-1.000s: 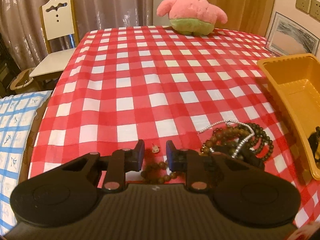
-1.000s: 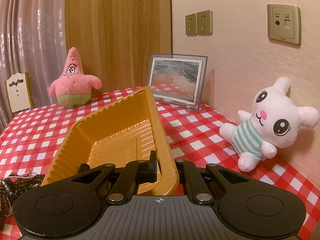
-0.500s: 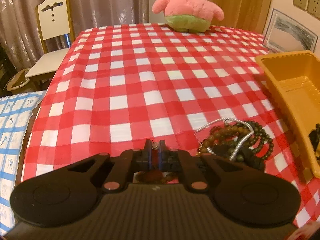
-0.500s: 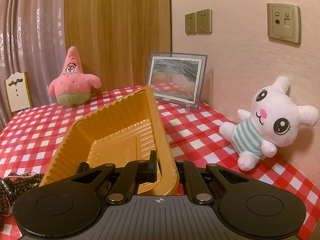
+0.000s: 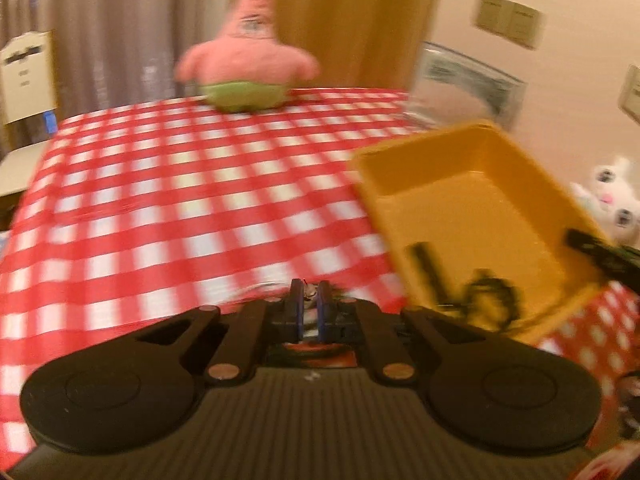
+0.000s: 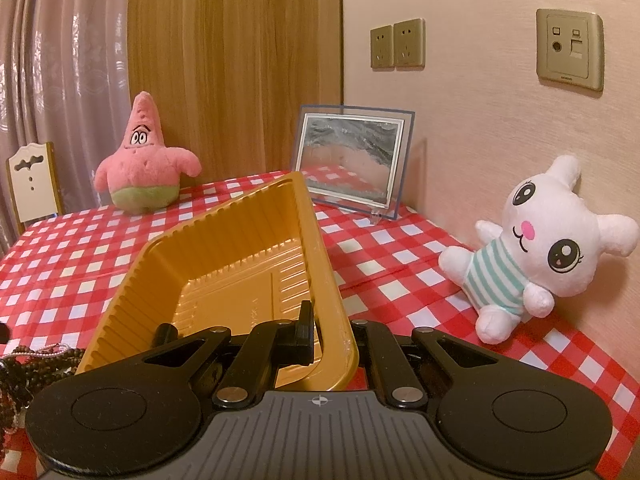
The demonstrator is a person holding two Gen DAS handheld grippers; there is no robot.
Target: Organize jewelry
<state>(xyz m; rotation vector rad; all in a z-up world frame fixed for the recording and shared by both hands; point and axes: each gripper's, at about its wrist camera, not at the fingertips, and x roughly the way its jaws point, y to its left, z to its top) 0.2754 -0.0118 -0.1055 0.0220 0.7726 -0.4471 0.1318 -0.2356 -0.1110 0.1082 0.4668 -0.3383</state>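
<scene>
My left gripper (image 5: 308,294) is shut on a small piece of jewelry, a bead bracelet end that shows between the pads, held above the checked cloth just left of the yellow tray (image 5: 472,216). The view is blurred by motion. Dark jewelry (image 5: 488,296) lies in the tray's near end. My right gripper (image 6: 328,320) is shut on the tray's near rim (image 6: 332,320) and holds the tray tilted. A heap of dark bead strands with a silver chain (image 6: 28,364) lies on the cloth left of the tray.
A pink star plush (image 6: 144,168) sits at the table's far side. A framed picture (image 6: 352,164) and a white bunny plush (image 6: 540,240) stand by the wall on the right. A chair (image 6: 32,184) stands beyond the far left edge.
My left gripper closed on the bracelet end, lifted and swung right toward the tray. The right gripper and the tray have hardly moved.
</scene>
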